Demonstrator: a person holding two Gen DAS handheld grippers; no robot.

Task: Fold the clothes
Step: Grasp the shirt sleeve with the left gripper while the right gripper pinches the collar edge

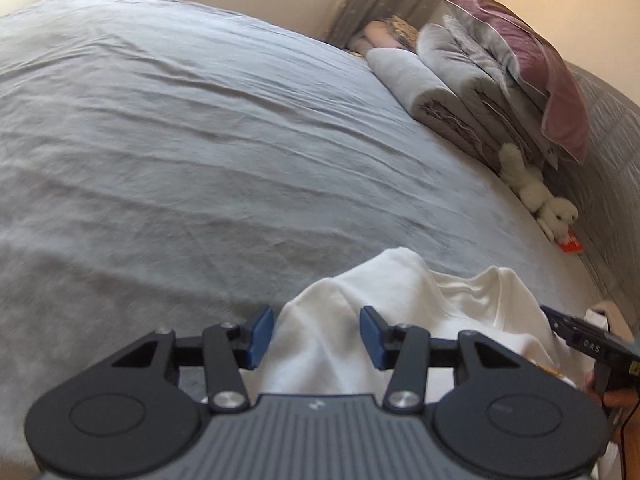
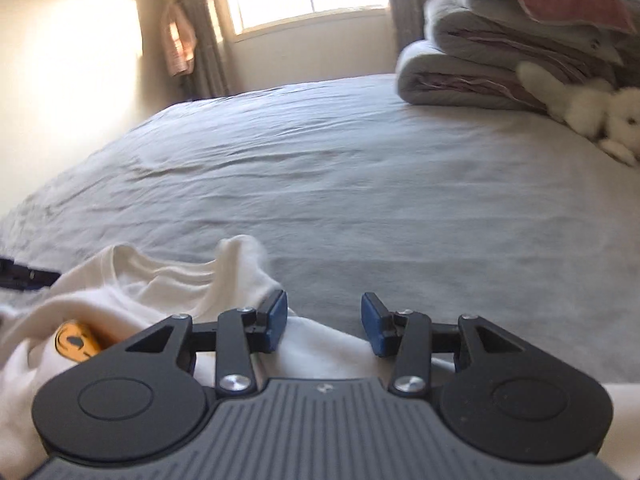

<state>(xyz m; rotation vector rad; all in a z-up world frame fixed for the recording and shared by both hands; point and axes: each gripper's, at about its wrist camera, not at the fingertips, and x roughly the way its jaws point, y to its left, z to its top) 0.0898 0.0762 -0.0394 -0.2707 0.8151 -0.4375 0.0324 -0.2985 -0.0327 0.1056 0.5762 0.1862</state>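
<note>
Lay bunched on the bed point(image 1: 180, 140), a white shirt point(image 1: 400, 300), right under and just ahead of both grippers. Left gripper point(image 1: 316, 338) stood with jaws spread, blue pads point(image 1: 262, 334) apart, a hump of the shirt rising between them but not pressed by either pad, as far as could be told. Right gripper point(image 2: 324, 328) likewise stood spread, its pads point(image 2: 276, 322) clear of any grip; white cloth lay below and between them, the left pad close against a fold, contact uncertain. Held nothing, either one.

From the left gripper, shirt stretched ahead and off to the right, toward the other gripper's black body point(image 1: 592, 340) at the far right edge. From the right gripper, shirt point(image 2: 160, 292) stretched off to the left, neck opening point(image 2: 160, 268) forward-left, an orange print point(image 2: 76, 342) near-left. Long axis judged to run across, from one gripper to the other, though too crumpled to be sure. Both about equally near; each sat at its own end of the heap.

Judged early in the fold: shirt not yet flat. Next move would probably call for pinching an edge on each side and spreading it away over the open sheet ahead.

Well apart, far right: stacked quilts point(image 1: 472, 80) and a plush toy point(image 1: 536, 196).
</note>
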